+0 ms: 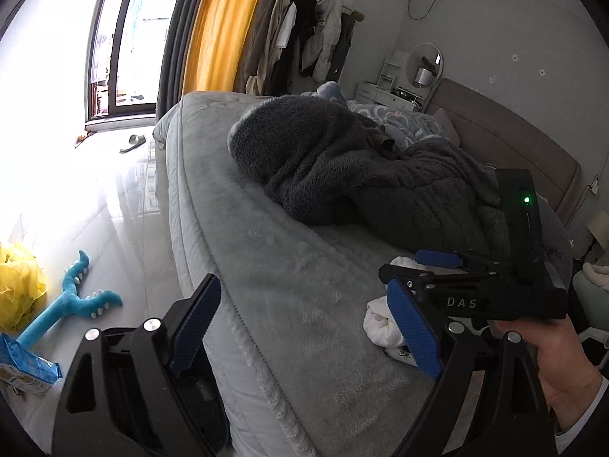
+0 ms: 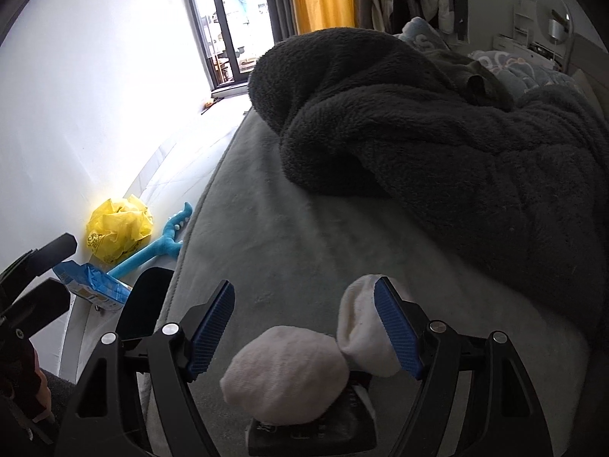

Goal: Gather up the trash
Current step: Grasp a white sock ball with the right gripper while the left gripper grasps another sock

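Note:
A crumpled yellow plastic bag point(image 1: 19, 285) point(image 2: 118, 228) and a blue snack packet point(image 1: 26, 369) point(image 2: 95, 285) lie on the floor beside the bed. My left gripper point(image 1: 304, 331) hangs open over the bed's edge with nothing between its fingers. My right gripper point(image 2: 304, 327) point(image 1: 415, 264), held by a hand point(image 1: 552, 361), is open over two white socks point(image 2: 285, 373) point(image 1: 384, 323) on the grey bed cover. The socks lie between its jaws, and the pads do not press on them. A dark thing shows partly under the nearer sock.
A blue plush toy point(image 1: 72, 301) point(image 2: 160, 247) lies on the floor by the bag. A dark fleece blanket point(image 1: 342, 175) point(image 2: 437, 133) is heaped on the bed point(image 1: 285, 266). A slipper point(image 1: 133, 143) lies near the balcony door. Clothes hang by the yellow curtain point(image 1: 224, 26).

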Tool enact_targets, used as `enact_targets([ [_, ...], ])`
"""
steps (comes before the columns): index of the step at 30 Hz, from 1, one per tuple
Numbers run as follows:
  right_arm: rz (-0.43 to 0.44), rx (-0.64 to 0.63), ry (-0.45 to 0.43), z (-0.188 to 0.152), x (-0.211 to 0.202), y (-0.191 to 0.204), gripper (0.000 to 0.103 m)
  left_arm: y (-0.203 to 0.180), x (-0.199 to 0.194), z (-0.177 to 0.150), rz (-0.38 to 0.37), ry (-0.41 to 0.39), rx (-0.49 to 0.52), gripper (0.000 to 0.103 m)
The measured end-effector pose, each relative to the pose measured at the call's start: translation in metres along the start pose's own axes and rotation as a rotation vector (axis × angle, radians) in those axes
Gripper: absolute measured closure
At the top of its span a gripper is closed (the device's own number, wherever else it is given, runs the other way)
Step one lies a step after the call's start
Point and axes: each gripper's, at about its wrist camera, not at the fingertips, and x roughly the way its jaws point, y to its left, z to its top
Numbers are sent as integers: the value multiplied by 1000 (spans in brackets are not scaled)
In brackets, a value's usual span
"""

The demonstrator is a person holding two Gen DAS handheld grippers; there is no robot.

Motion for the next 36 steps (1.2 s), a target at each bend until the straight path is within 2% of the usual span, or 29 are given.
enact_targets([
  [4,-14,47,24,-5,6,-20,26,-1,15,2,-22,30,-13,12],
  [11,-22,116,37,-11,13,-50,25,-10,49,-2,-130,140,-48,11],
  [15,-33,136,59,-18,20,-62,25,-26,63,-6,-158,178,-9,11],
  [18,-36,137,76,-23,25,-67,26,-32,70,-10,-186,206,-23,11],
  [24,-57,151,92,-26,32,-81,41,-42,90,-18,-199,262,-36,10],
  [29,-69,150,90,-28,23,-95,60,-45,101,-22,-234,297,-84,10],
  [33,-107,92,85,-31,10,-101,66,-56,109,-22,-245,317,-73,11],
  [36,-126,54,40,-33,-9,-101,66,-65,116,-25,-232,330,-56,16],
])
